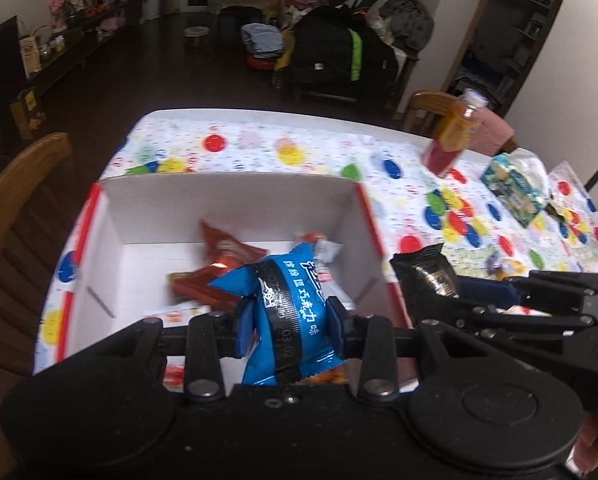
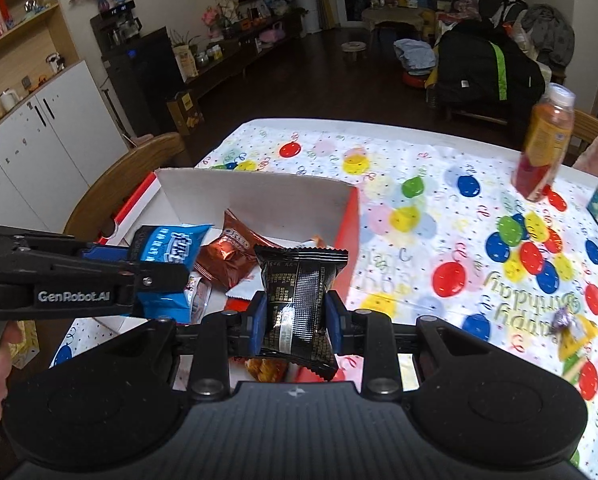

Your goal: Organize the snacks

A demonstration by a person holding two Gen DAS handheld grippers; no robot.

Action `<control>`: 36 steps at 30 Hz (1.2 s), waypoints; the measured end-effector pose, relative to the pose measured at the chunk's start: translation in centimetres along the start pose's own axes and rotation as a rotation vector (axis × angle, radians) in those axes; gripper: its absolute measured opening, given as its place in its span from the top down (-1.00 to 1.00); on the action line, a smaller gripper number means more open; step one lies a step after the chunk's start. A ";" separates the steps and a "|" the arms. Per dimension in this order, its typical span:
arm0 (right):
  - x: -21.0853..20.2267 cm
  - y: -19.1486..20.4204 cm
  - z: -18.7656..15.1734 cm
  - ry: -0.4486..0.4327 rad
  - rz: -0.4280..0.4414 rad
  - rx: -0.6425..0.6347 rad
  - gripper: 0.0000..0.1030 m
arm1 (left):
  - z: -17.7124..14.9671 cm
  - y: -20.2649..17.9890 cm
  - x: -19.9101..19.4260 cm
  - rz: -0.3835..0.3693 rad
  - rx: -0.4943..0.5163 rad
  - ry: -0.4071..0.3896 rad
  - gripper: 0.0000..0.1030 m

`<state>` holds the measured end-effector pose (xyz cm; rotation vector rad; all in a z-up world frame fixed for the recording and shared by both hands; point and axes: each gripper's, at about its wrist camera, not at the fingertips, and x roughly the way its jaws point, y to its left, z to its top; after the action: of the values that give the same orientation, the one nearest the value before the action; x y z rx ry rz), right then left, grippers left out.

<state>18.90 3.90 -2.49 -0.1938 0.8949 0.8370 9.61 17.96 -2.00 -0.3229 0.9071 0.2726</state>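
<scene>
My left gripper point(image 1: 290, 317) is shut on a blue snack packet point(image 1: 287, 312) and holds it over the open white cardboard box point(image 1: 227, 196). My right gripper point(image 2: 295, 316) is shut on a black snack packet point(image 2: 297, 300) at the box's near right edge point(image 2: 349, 240). Reddish-brown snack packets point(image 1: 219, 268) lie on the box floor. From the right wrist view the left gripper point(image 2: 155, 276) with its blue packet point(image 2: 167, 248) shows at the left, above the box. In the left wrist view the black packet point(image 1: 427, 272) shows at the right, beside the box.
The table carries a balloon-print cloth point(image 2: 439, 208). An orange-red drink bottle point(image 2: 543, 148) stands at the far right, near a teal packet point(image 1: 515, 188). Small wrapped candies point(image 2: 571, 328) lie at the right. A wooden chair point(image 1: 15, 208) stands left of the table.
</scene>
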 end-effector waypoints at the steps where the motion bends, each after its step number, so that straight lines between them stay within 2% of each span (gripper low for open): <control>1: 0.5 0.3 0.2 0.005 -0.001 0.001 0.42 | 0.0 0.5 0.2 0.011 0.000 0.003 0.32; 13: 5.8 4.2 2.0 0.066 0.001 -0.061 0.42 | -0.2 5.6 3.4 0.090 -0.004 0.063 0.32; 19: 8.3 5.6 1.9 0.116 0.003 -0.078 0.42 | -0.6 5.8 4.8 0.102 0.030 0.076 0.32; 24: 9.8 5.8 1.5 0.149 -0.002 -0.079 0.42 | -1.0 6.2 6.2 0.105 0.012 0.112 0.32; 36: 10.5 5.9 1.0 0.169 -0.004 -0.068 0.42 | -1.9 6.6 8.0 0.105 0.003 0.168 0.31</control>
<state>18.89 14.23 -8.74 -0.3294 1.0248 0.8568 10.60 24.02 -10.57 -0.2991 1.0921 0.3444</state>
